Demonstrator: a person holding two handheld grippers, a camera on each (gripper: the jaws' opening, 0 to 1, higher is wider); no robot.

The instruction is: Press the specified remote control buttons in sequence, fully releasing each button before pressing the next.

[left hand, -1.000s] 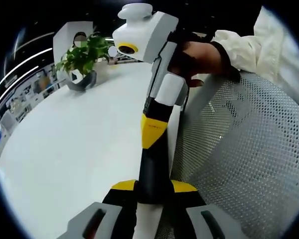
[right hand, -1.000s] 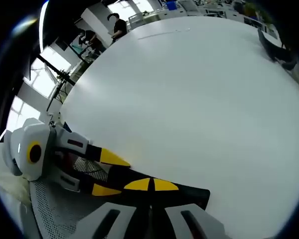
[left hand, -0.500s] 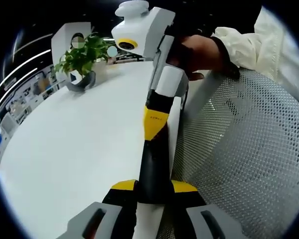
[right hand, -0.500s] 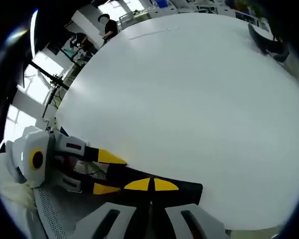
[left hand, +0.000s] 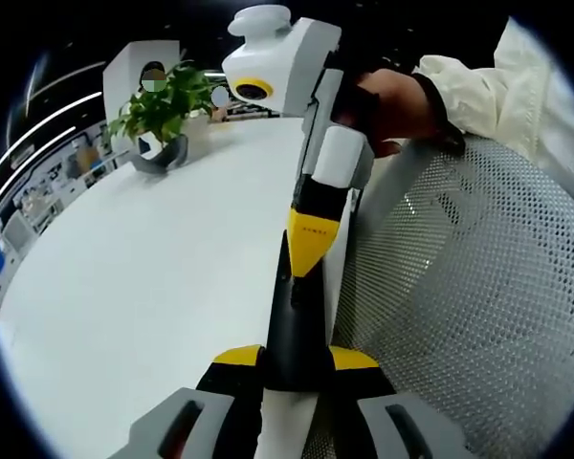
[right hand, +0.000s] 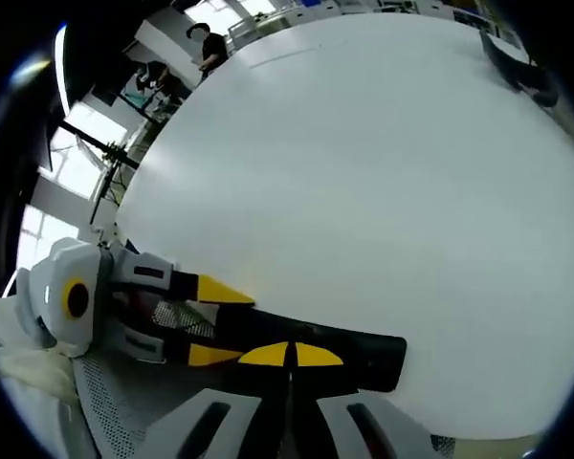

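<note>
A long black remote control [left hand: 292,316] lies along the edge of the white table [left hand: 124,287]. My left gripper [left hand: 295,359] is shut on its near end, a yellow pad on either side. From above, my right gripper [left hand: 311,239] comes down with its jaws shut, and its yellow tip rests on the remote's far part. In the right gripper view the shut yellow tips of the right gripper [right hand: 292,356] sit on the remote [right hand: 364,349]. There the left gripper [right hand: 218,323] reaches in from the left and clamps the remote's other end. The buttons are hidden.
A potted plant [left hand: 158,115] stands at the far end of the table. A white mesh chair back [left hand: 459,316] sits right beside the table edge. A person's hand [left hand: 392,96] in a pale sleeve holds the right gripper. People [right hand: 206,43] stand in the background.
The right gripper's tip has shifted slightly sideways on the remote. Both views have moved a little with the hands. The left gripper keeps its hold.
</note>
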